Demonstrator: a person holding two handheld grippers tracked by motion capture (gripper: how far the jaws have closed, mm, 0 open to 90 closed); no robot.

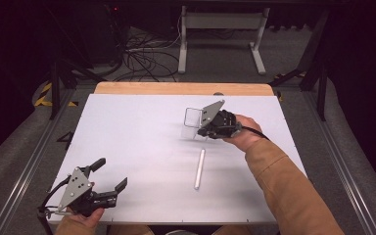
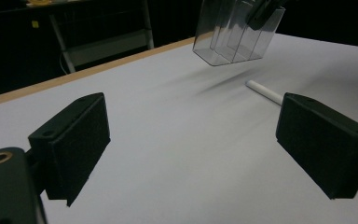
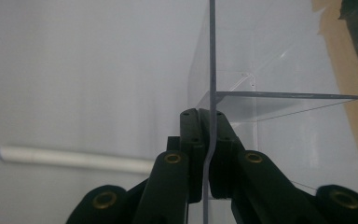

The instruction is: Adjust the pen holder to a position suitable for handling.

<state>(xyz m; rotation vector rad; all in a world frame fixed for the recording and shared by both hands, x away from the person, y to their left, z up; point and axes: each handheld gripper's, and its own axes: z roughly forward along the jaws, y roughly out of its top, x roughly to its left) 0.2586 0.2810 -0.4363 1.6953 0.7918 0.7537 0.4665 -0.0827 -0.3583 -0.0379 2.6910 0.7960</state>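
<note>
Left gripper [image 1: 111, 174] sits nearest in the high view, low at the white table's [image 1: 137, 147] near-left corner, jaws spread wide on nothing, while the right gripper [image 1: 201, 128] far right holds a clear plastic box [image 1: 192, 120] off the surface, white tube [image 1: 199, 169] lying flat between. Left gripper view: both black jaws well apart over bare table, box [image 2: 235, 35] hanging tilted above, tube [image 2: 265, 91] below it. Right gripper view: jaws pinched tight on the box's thin clear wall [image 3: 210, 93], tube [image 3: 74, 157] at left.
</note>
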